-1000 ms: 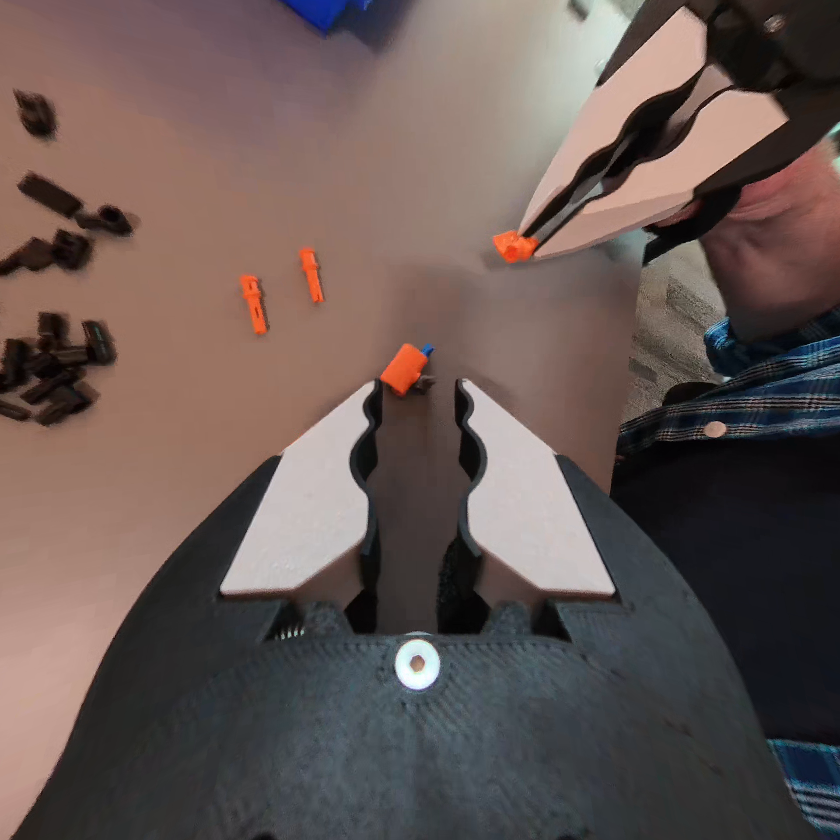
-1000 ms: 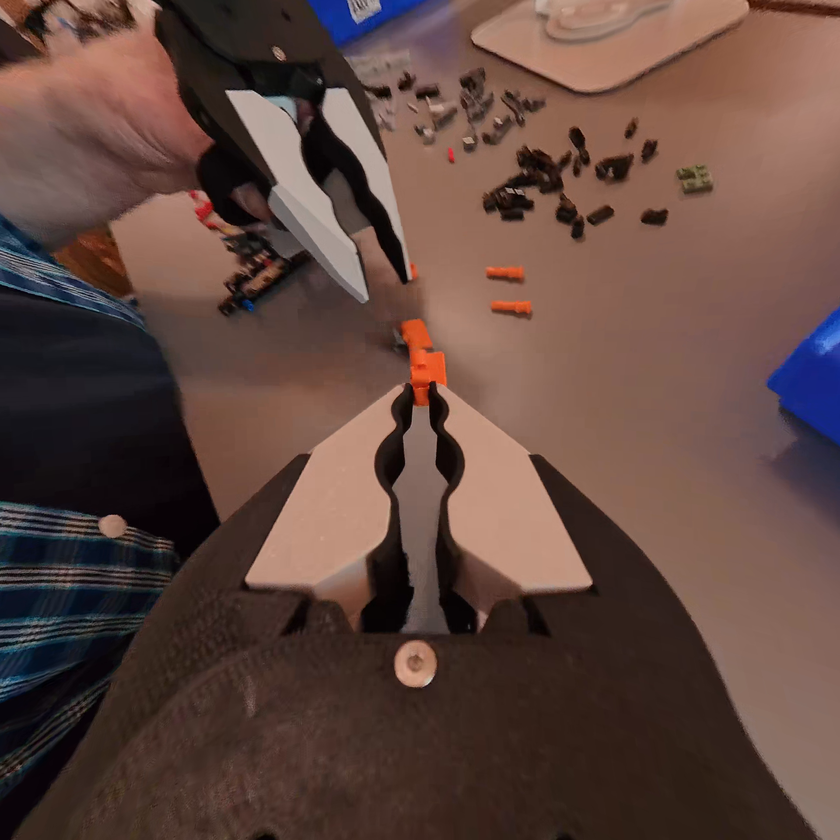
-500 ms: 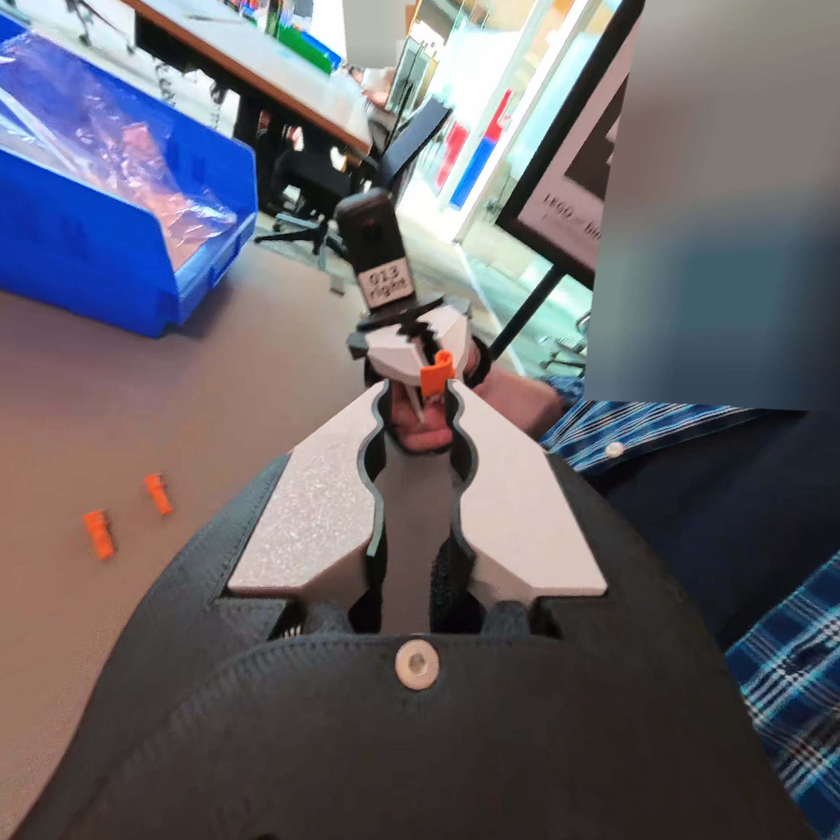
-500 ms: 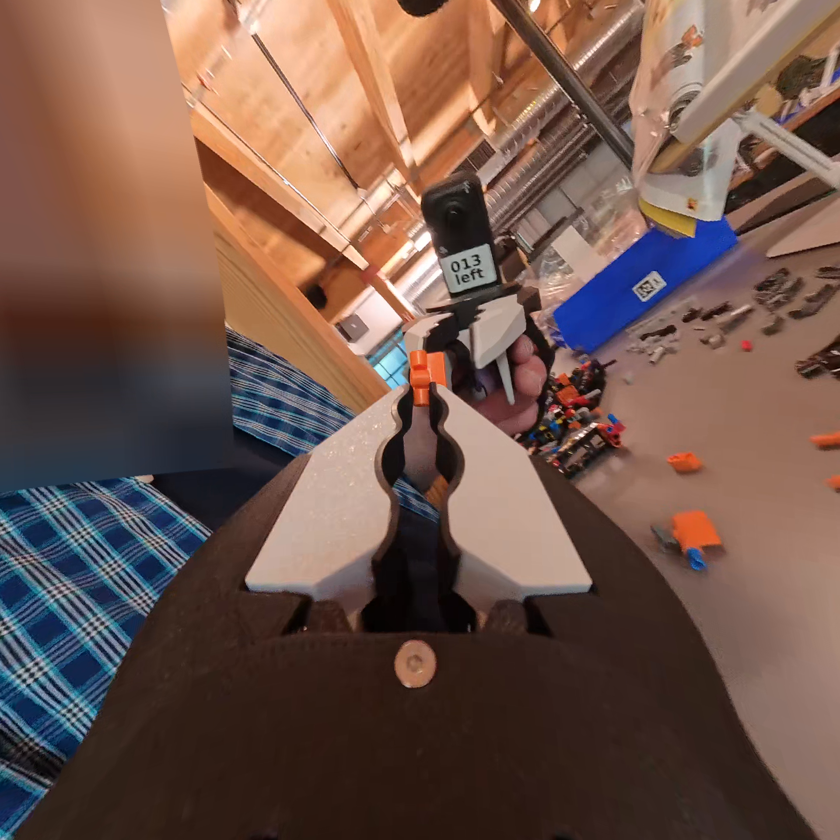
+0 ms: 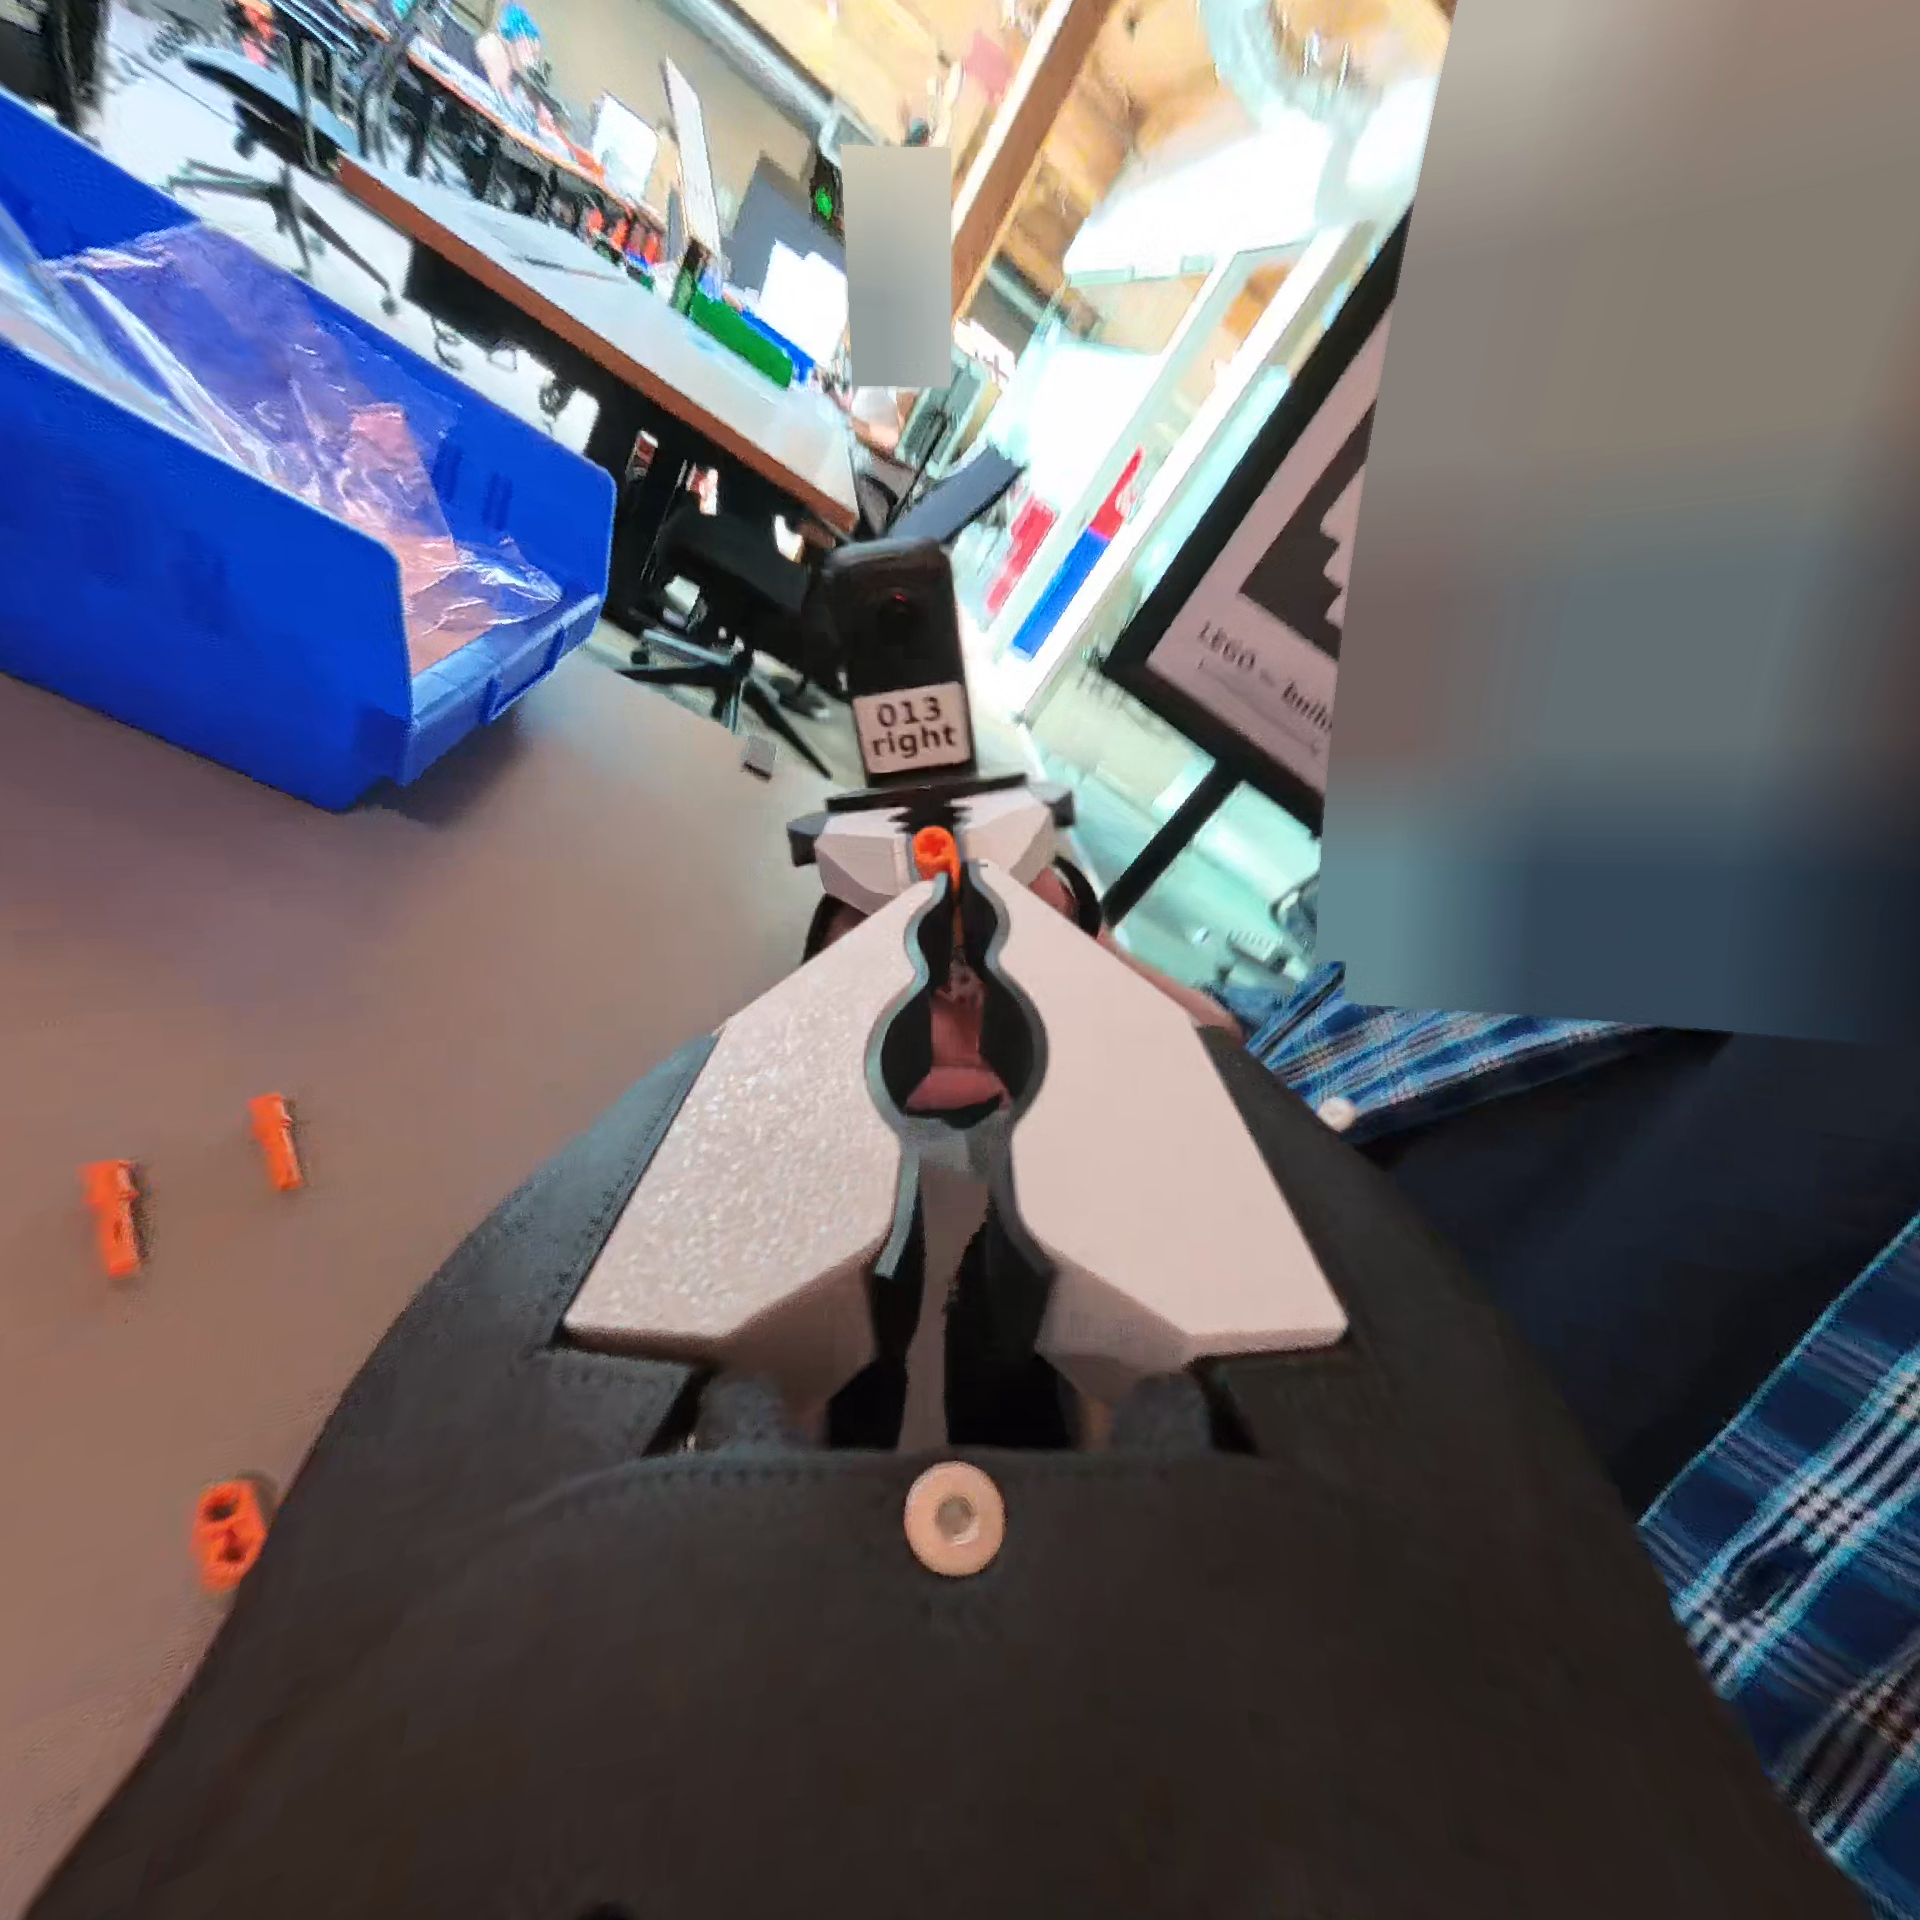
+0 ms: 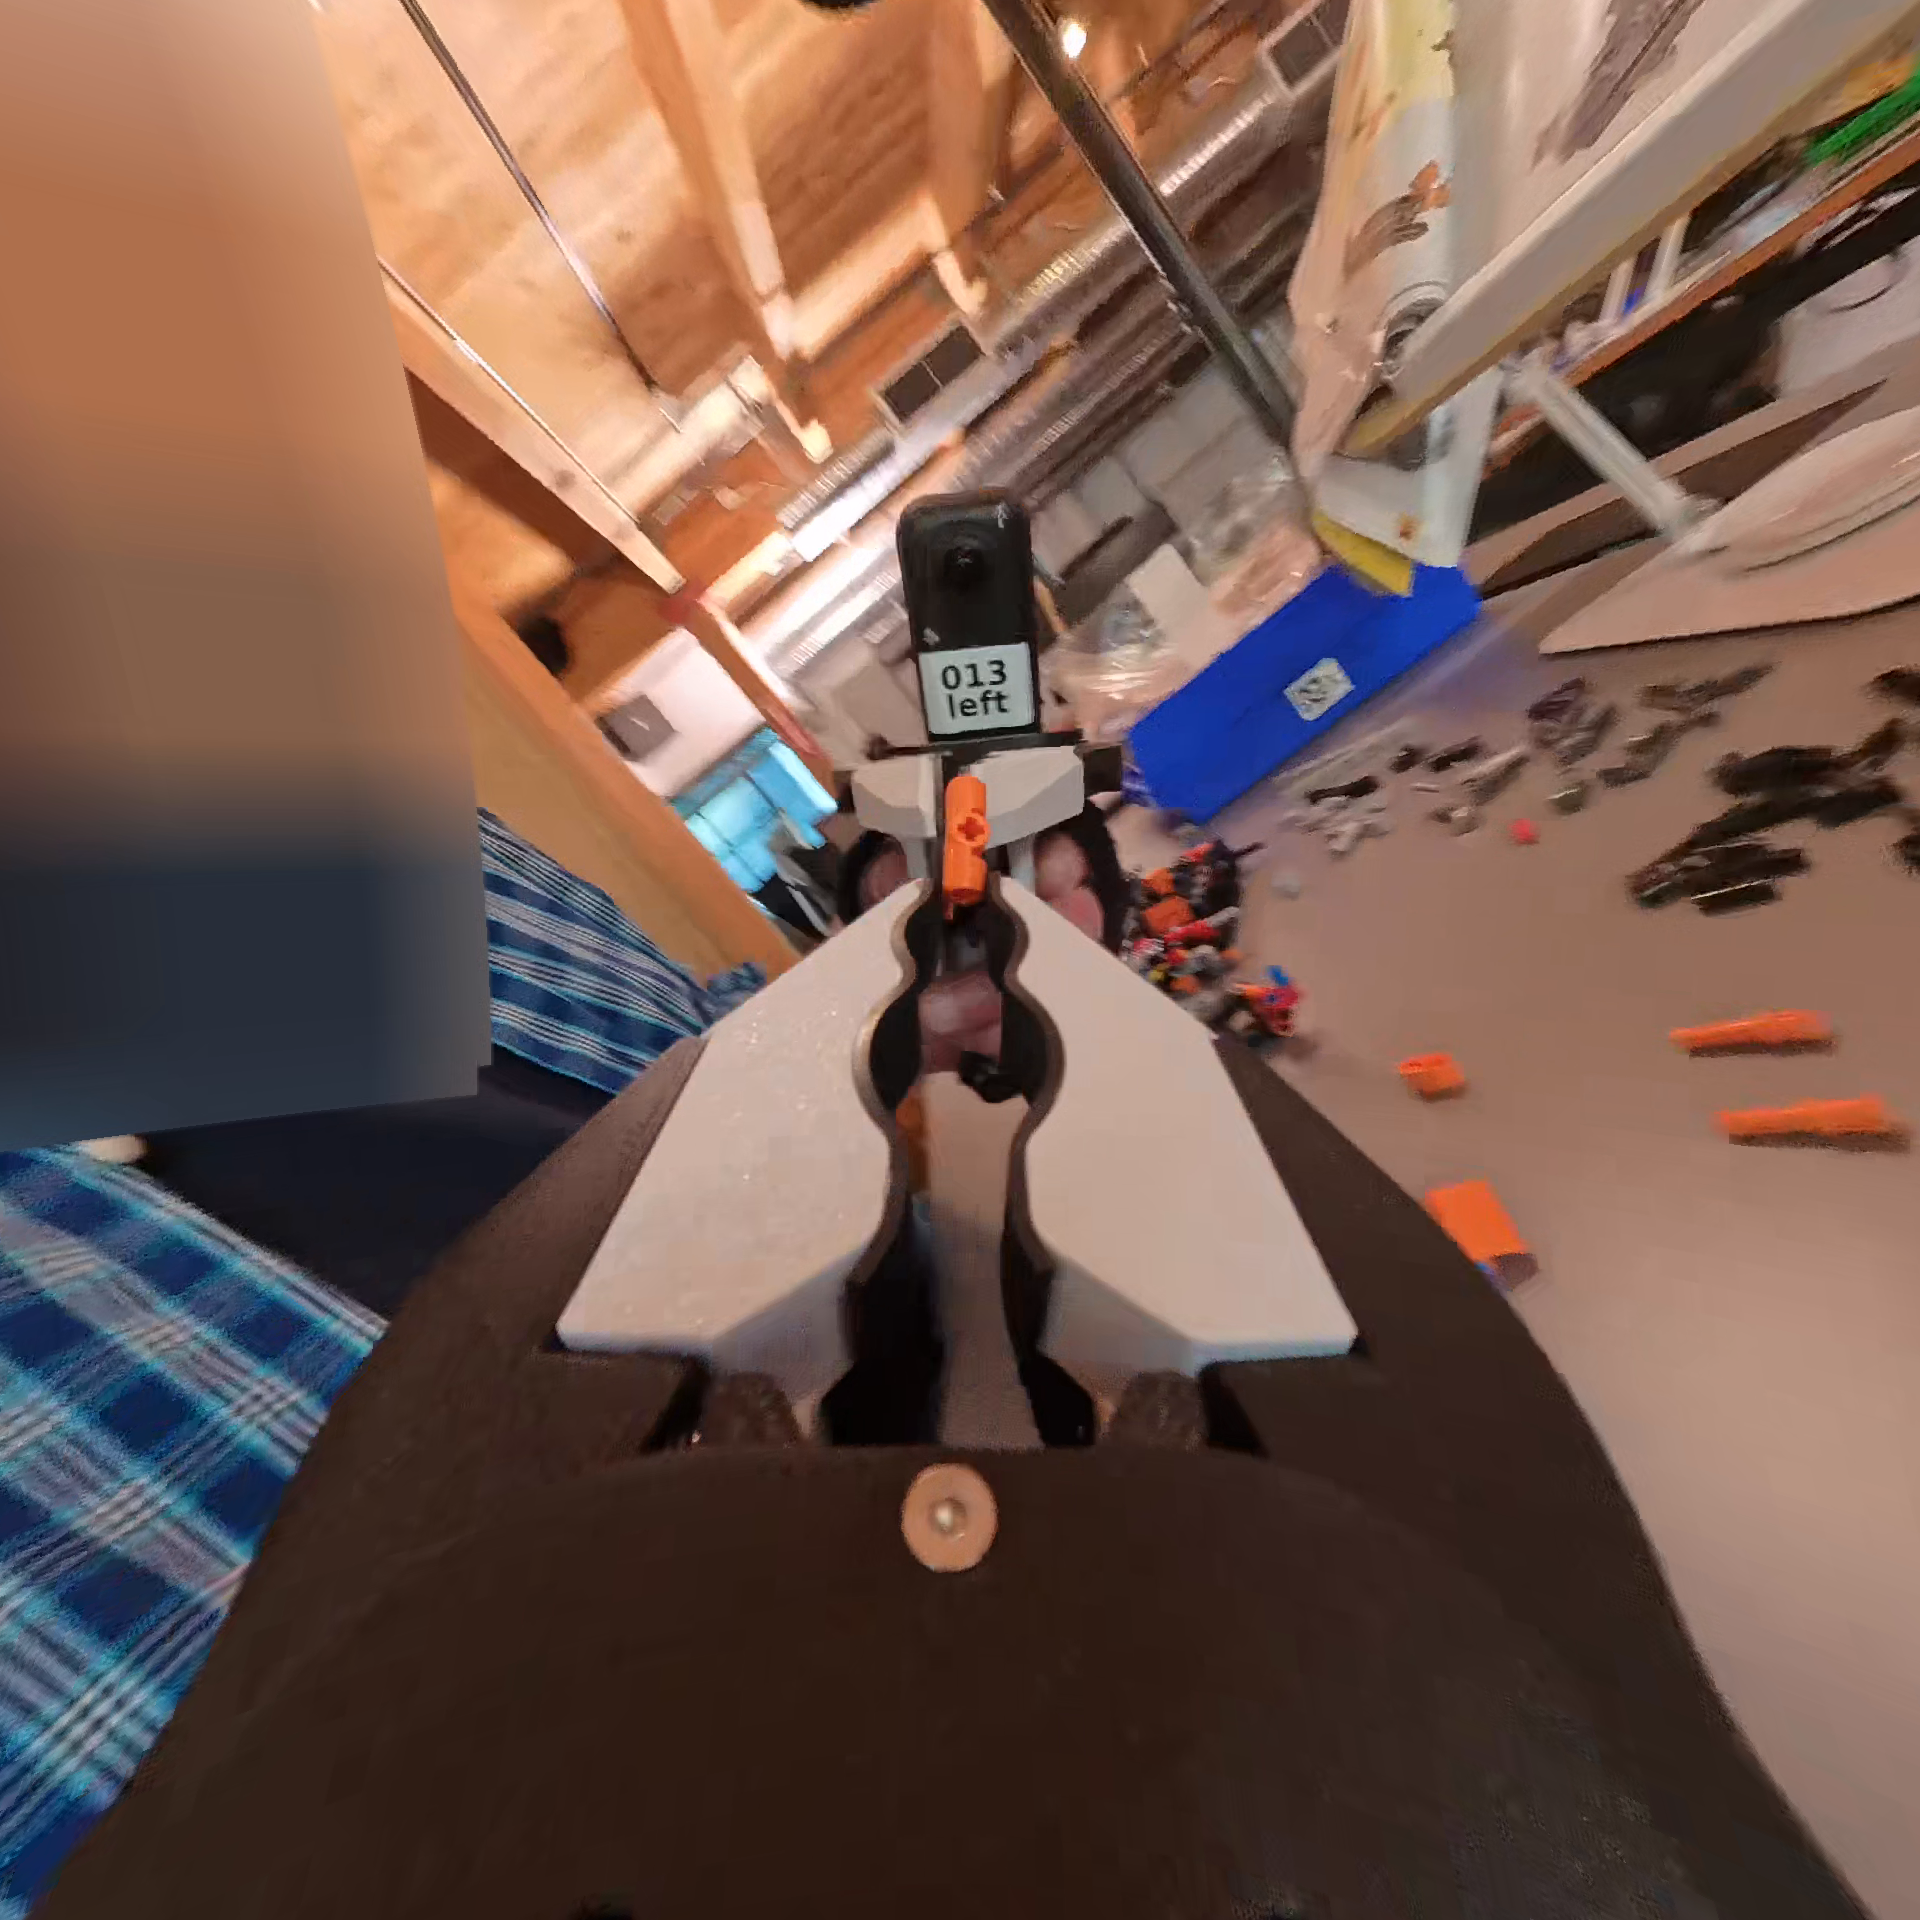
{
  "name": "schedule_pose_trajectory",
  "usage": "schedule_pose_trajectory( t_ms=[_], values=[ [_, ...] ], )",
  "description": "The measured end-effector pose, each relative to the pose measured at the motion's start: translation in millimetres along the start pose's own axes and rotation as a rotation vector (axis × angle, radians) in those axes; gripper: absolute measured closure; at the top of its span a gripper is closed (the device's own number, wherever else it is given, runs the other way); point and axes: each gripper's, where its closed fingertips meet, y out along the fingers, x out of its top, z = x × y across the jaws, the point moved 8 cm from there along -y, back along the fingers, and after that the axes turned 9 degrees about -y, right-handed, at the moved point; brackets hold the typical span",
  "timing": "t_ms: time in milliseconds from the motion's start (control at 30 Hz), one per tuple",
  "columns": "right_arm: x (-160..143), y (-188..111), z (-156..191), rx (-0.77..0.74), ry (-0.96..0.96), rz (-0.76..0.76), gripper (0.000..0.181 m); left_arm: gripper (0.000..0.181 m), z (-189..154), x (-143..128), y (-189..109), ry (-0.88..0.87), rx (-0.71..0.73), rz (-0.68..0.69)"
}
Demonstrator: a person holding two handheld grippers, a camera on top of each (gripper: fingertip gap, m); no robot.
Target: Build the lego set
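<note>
Both grippers are raised above the brown table (image 5: 436, 966) and point tip to tip. My right gripper (image 6: 961, 899) is shut on the lower end of a small orange connector (image 6: 964, 847) with a cross hole. My left gripper (image 5: 951, 883) has its fingers closed on the same orange connector (image 5: 933, 847) from the opposite side. The right gripper (image 5: 935, 831) shows end-on just behind the piece in the left wrist view. The left gripper (image 6: 971, 805) shows end-on in the right wrist view. A hand shows behind each.
Two orange pins (image 5: 275, 1140) and an orange connector (image 5: 227, 1522) lie on the table, left. A blue bin (image 5: 260, 582) stands far left. The right wrist view shows an orange block (image 6: 1475, 1226), black parts (image 6: 1766, 821), a part-built model (image 6: 1195, 925) and the person's plaid shirt (image 6: 156, 1351). My left and right fingertips are right by each other.
Both grippers rose from the table and turned to face each other, the right carrying the orange connector. The left gripper's fingers, open half a second ago, have closed on it.
</note>
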Motion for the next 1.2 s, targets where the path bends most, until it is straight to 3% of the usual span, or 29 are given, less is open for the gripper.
schedule_pose_trajectory(
  t_ms=[133,233,333,400,633,800,1000,1100,1200],
  values=[
    [0.9,0.1,4.4,-0.250,-0.277,0.073,0.165,0.181,8.3,0.5,-5.7,-0.178,-0.045,-0.143],
    [0.6,4.1,20.7,-0.494,-0.717,0.240,0.161,0.181,14.5,-3.7,-5.6,-0.297,-0.048,-0.197],
    [-2.9,17.5,37.2,-0.659,-1.143,0.449,0.161,0.181,19.4,-8.9,-2.3,-0.373,-0.011,-0.206],
    [-7.7,26.5,40.9,-0.717,-1.328,0.542,0.166,0.181,20.8,-11.8,1.8,-0.399,0.017,-0.185],
    [-12.3,29.4,37.3,-0.765,-1.460,0.627,0.181,0.181,24.2,-17.8,2.6,-0.511,0.030,-0.204],
    [-10.0,27.0,38.0,-0.730,-1.500,0.649,0.181,0.180,24.4,-19.7,3.9,-0.558,0.002,-0.211],
    [-11.7,25.0,34.6,-0.718,-1.684,0.724,0.176,0.181,24.9,-22.8,6.9,-0.649,-0.043,-0.189],
    [-11.0,24.0,34.3,-0.698,-1.702,0.739,0.177,0.181,25.6,-22.8,7.5,-0.666,-0.049,-0.187],
    [-8.6,21.8,32.2,-0.667,-1.600,0.751,0.179,0.179,25.3,-22.0,6.8,-0.639,-0.025,-0.179]
  ],
)
